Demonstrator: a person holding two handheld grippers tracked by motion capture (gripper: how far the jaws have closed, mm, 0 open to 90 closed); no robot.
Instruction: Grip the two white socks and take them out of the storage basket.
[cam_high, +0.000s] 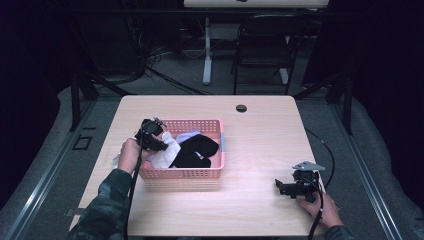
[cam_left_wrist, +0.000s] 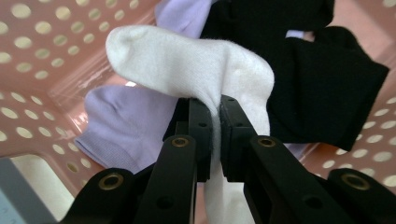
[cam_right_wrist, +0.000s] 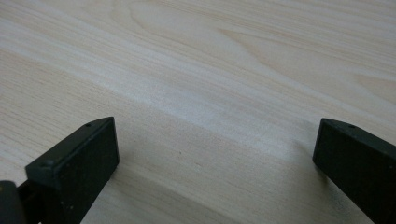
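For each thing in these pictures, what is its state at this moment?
left gripper: shut on the white sock, inside the basket
white sock: pinched, partly lifted
black sock: lying in the basket
purple sock: lying in the basket
pink basket: upright on the table
right gripper: open, holding nothing, above the table

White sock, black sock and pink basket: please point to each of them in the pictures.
white sock (cam_left_wrist: 187, 65), left gripper view, on the rounded part above the tongs.
black sock (cam_left_wrist: 322, 88), left gripper view, on its flat middle.
pink basket (cam_high: 182, 173), high view, on its near wall.
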